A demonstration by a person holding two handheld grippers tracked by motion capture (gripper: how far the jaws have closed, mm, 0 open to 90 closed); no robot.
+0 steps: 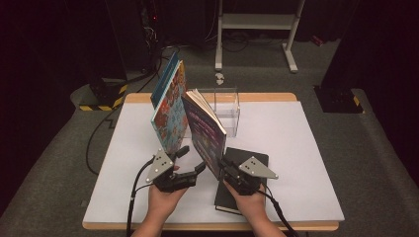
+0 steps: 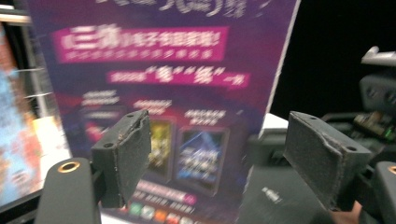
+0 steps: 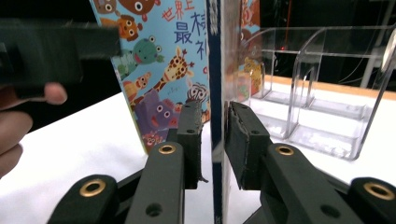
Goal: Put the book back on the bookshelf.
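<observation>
High view: the right tongs are pinching the lower near corner of the purple book, which is standing tilted on edge, its long axis running up and away toward the clear plastic organizer at the far middle of the desk. The left tongs are sitting spread just left of that book, near the bottom of the animal picture book, which is standing upright right beside it on the left. A black notebook is lying flat under the right hand. The organizer is lying straight ahead of both books, so the right hand looks nearer for feeding the purple book in.

Left gripper view: the jaws are standing wide apart with nothing between the pads. The purple book's cover is facing the camera, just beyond the tips, and the picture book's edge is showing at the far left. The other gripper is showing at the right edge.

Right gripper view: the jaws are pressing together on the purple book's edge, seen edge-on as a dark vertical line. The picture book is standing just behind to the left, and the organizer's open slots are lying ahead to the right, apart from the book. Fingers of the left hand are showing at the left.
</observation>
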